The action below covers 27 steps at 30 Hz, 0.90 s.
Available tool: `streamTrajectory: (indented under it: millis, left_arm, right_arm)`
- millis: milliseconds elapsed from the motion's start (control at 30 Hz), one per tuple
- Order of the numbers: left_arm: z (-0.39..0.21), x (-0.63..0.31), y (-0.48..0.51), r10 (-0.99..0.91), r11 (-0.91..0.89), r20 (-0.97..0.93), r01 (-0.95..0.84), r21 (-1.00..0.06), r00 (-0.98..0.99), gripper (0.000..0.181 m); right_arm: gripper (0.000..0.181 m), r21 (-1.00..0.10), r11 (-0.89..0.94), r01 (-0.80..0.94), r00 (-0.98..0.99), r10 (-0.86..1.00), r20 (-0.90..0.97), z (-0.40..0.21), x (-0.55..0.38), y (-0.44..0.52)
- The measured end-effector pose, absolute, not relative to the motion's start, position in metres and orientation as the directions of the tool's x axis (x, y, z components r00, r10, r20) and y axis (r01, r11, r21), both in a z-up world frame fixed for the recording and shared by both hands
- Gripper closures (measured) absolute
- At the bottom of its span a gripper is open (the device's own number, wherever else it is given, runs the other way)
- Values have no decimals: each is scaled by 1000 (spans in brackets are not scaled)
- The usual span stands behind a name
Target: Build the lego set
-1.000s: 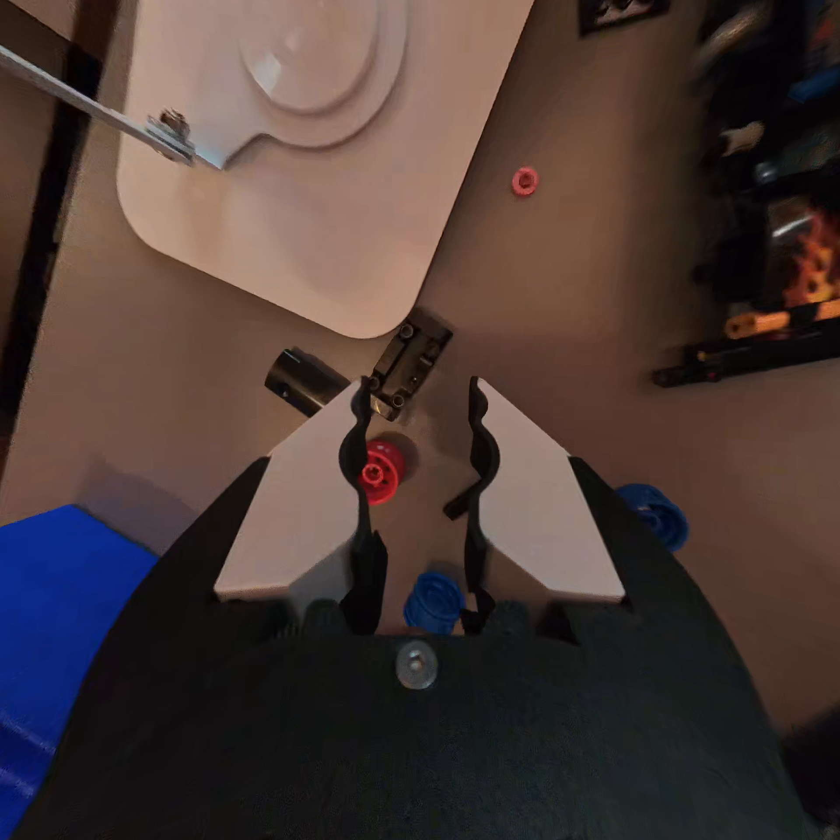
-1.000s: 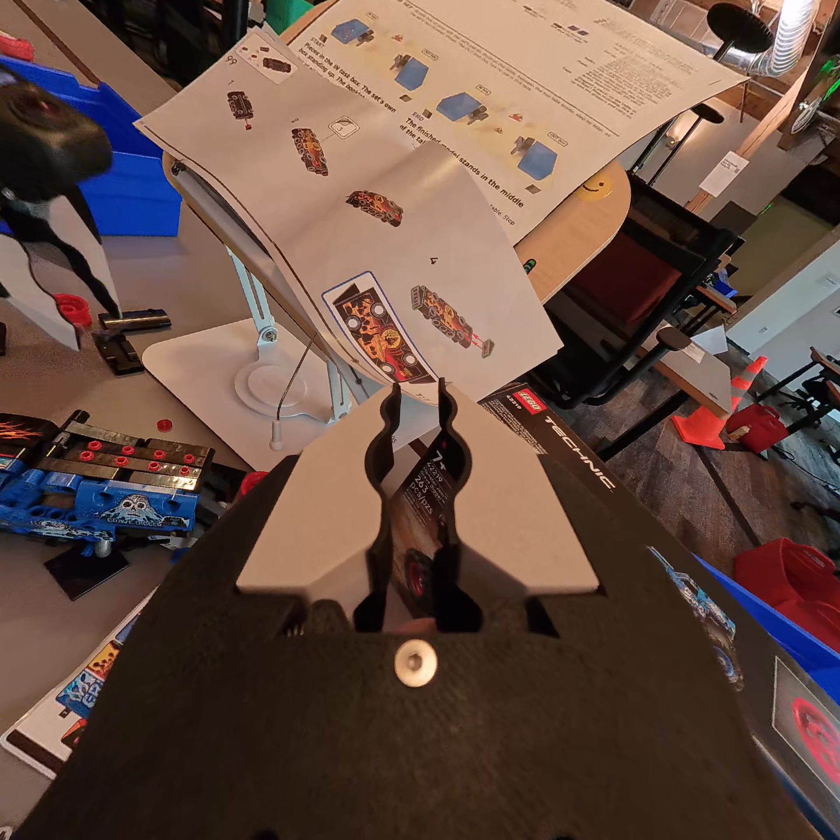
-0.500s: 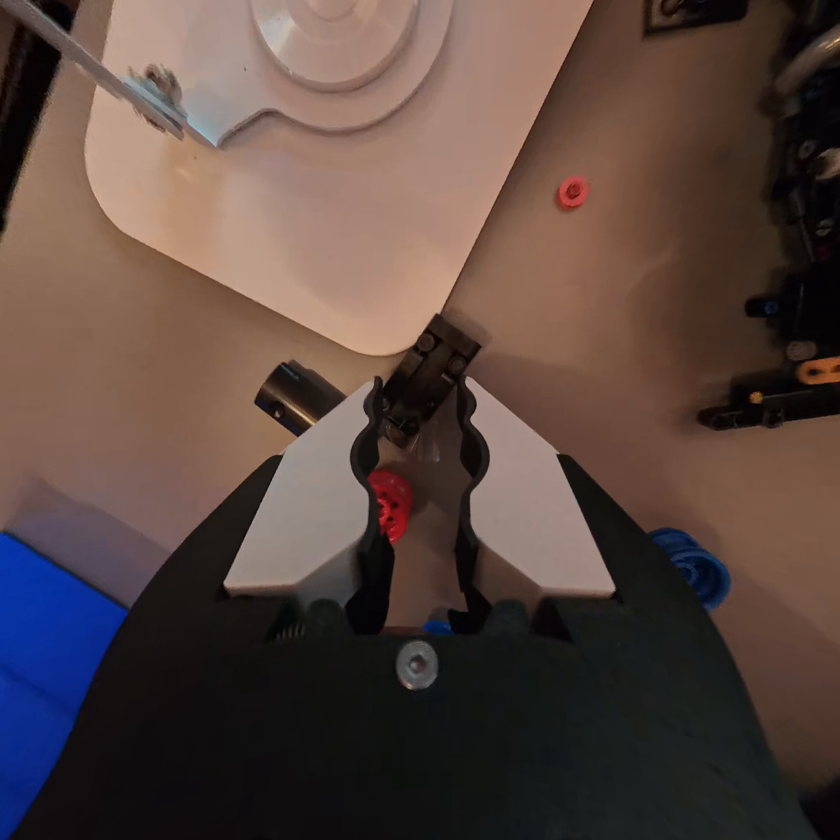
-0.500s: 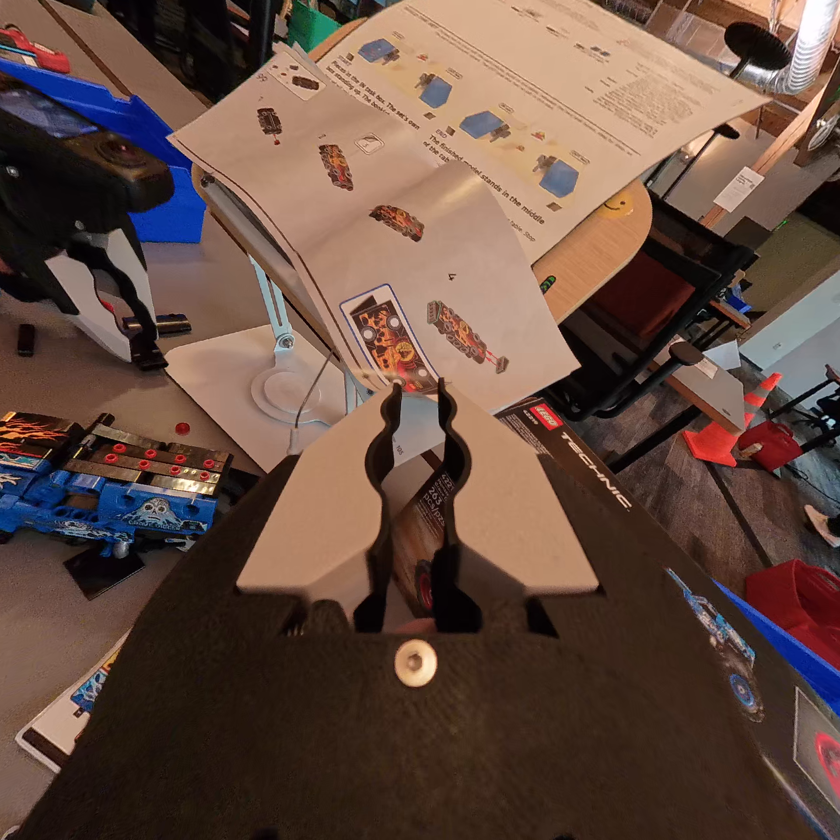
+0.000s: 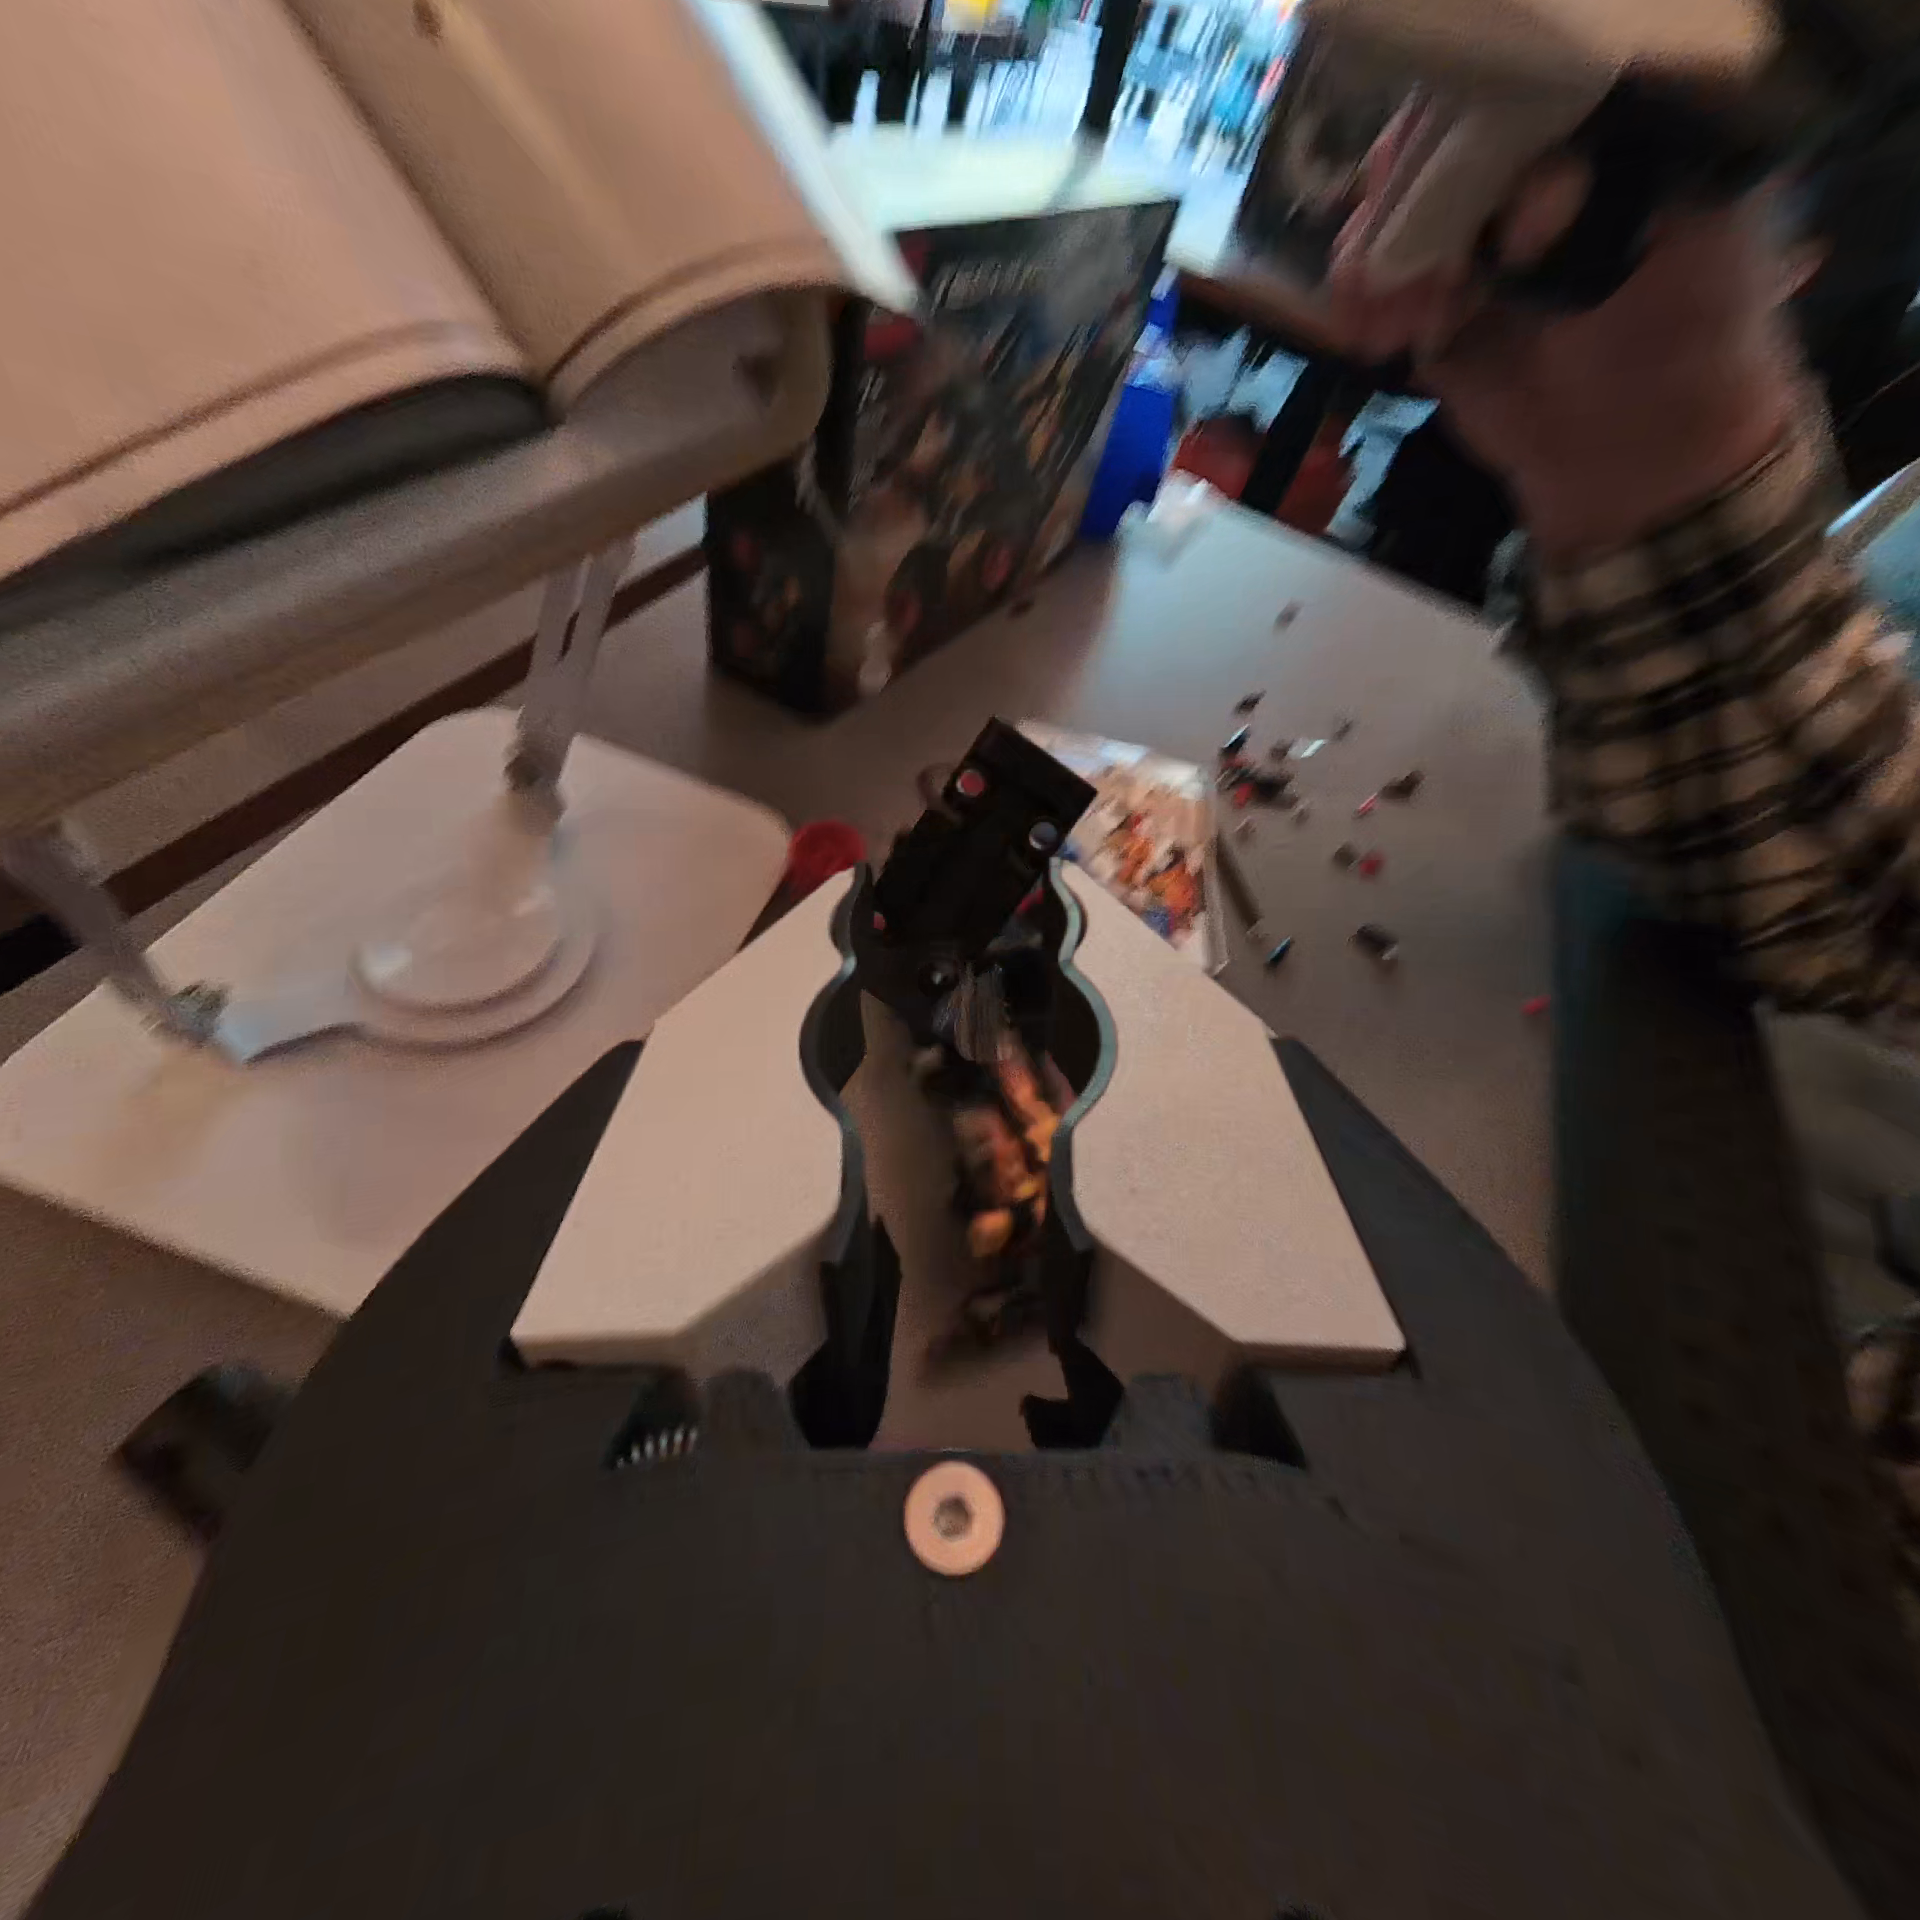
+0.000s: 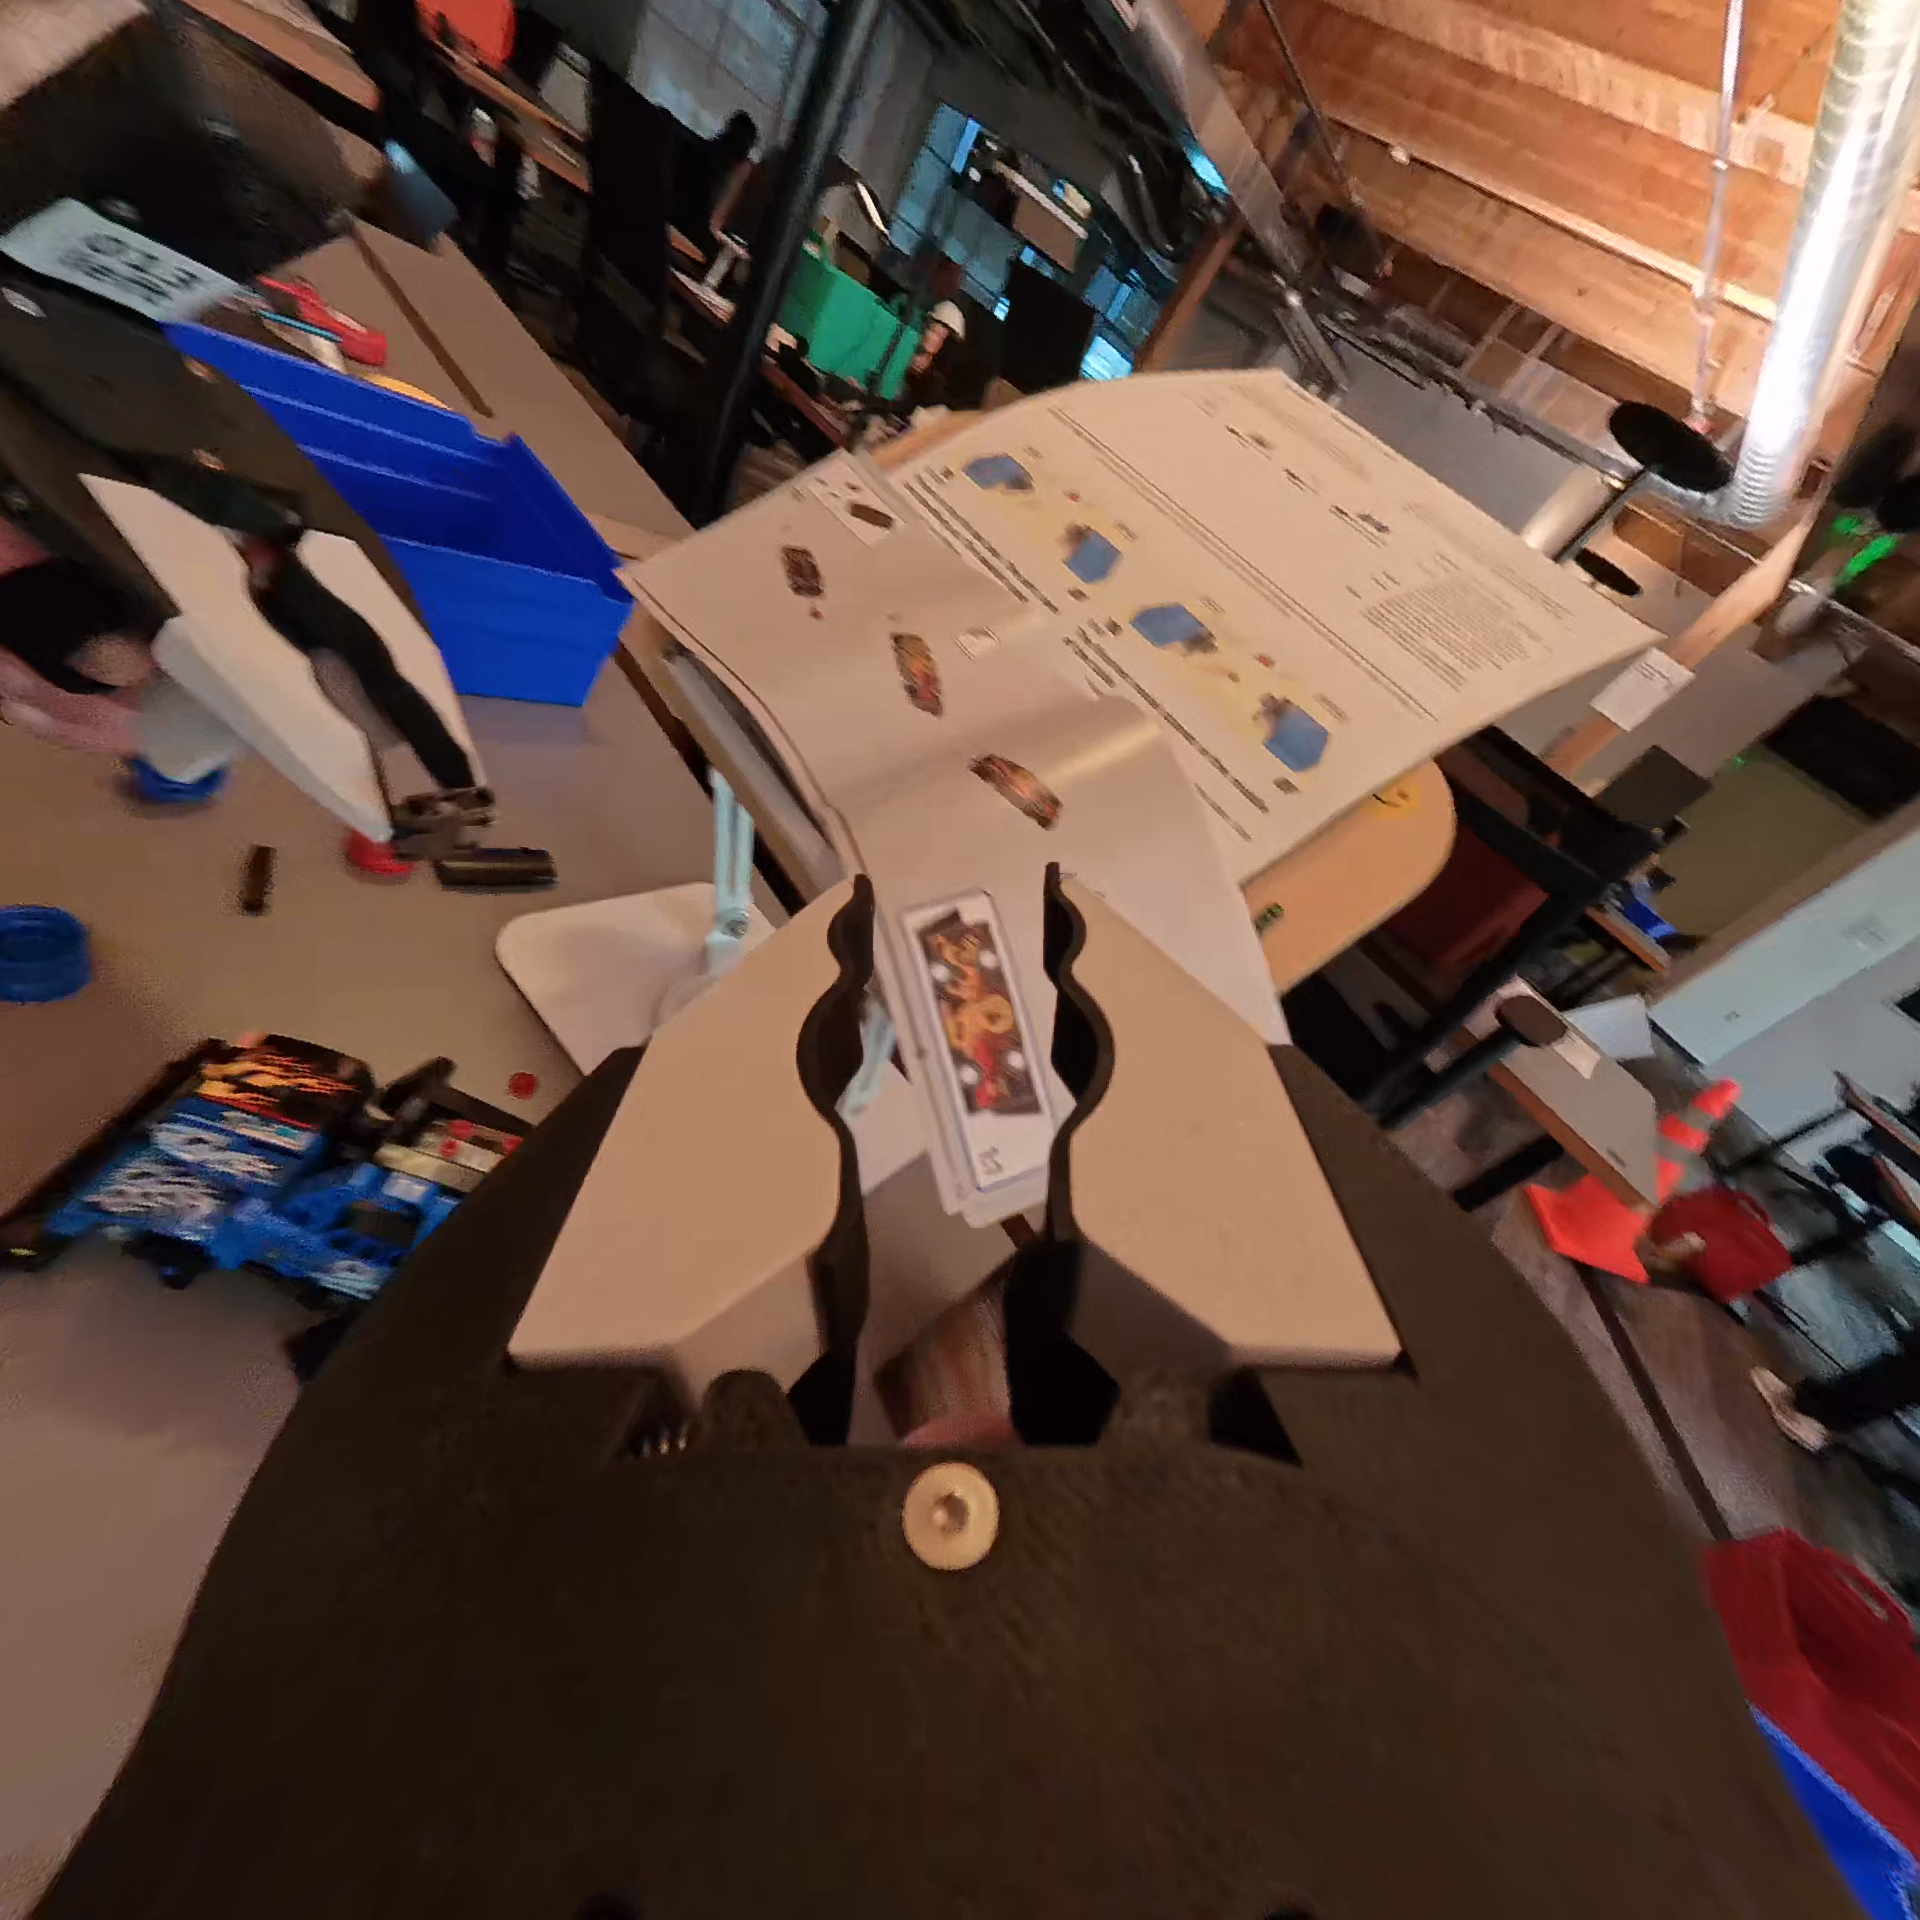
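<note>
My left gripper [image 5: 956, 894] is shut on a black lego piece [image 5: 982, 831] that sticks out past its tips. It is tilted up off the table. The right wrist view shows this gripper [image 6: 405, 821] at the left with the black piece [image 6: 442, 808] just above the table. My right gripper [image 6: 954, 888] is open and empty, held in the air in front of the instruction booklet [image 6: 1091, 623]. The partly built blue and black truck [image 6: 260, 1153] lies on the table at the lower left; its flame-coloured part [image 5: 1008, 1132] shows blurred between my left fingers.
The booklet rests on a white stand [image 5: 436, 935]. The lego box [image 5: 966, 436] stands behind it. Loose small pieces [image 5: 1309, 800] lie to the right, near a person in a plaid shirt [image 5: 1714, 727]. Blue bins [image 6: 457, 540], a blue wheel [image 6: 42, 951] and a red wheel [image 6: 374, 857] are at the left. The left gripper's tips are roughly 20 cm from the right gripper's.
My left gripper closed on the black piece and lifted it, tilting up from a downward look. My right gripper opened wider and swung upward.
</note>
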State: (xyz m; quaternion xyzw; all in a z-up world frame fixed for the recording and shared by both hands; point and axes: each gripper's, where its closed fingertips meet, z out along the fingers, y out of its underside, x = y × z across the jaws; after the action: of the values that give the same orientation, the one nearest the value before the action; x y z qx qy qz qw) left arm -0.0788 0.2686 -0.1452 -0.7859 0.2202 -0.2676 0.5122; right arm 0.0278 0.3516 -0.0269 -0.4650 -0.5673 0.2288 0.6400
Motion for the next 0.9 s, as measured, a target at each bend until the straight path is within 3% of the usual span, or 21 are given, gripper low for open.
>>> streamTrajectory:
  millis: [100, 300, 433, 533, 733, 900]
  left_arm:
    - [-108, -57, 258, -699, -254, 273, 129, -959, 661, 150]
    - [-77, -35, 246, -803, -188, 365, 381, -905, 472, 150]
    - [-73, -24, 243, -836, -169, 360, 431, -886, 413, 150]
    - [-70, -23, 241, -852, -160, 357, 458, -875, 383, 150]
    - [-76, -19, 236, -852, -169, 320, 360, -917, 415, 153]
    - [-87, -17, 223, -836, -137, 181, 123, -983, 518, 151]
  right_arm:
    - [149, -874, 450, 185, 134, 869, 476, -32, 11, 317]
    - [138, -937, 313, 157, -110, 948, 298, -71, -31, 259]
    - [134, -967, 208, 149, -202, 963, 176, -84, -45, 241]
    - [151, -977, 169, 128, -209, 968, 140, -85, -49, 238]
    - [152, -970, 160, 181, -269, 957, 108, -88, -42, 232]
    - [162, -887, 327, 326, -319, 921, 223, -103, -24, 224]
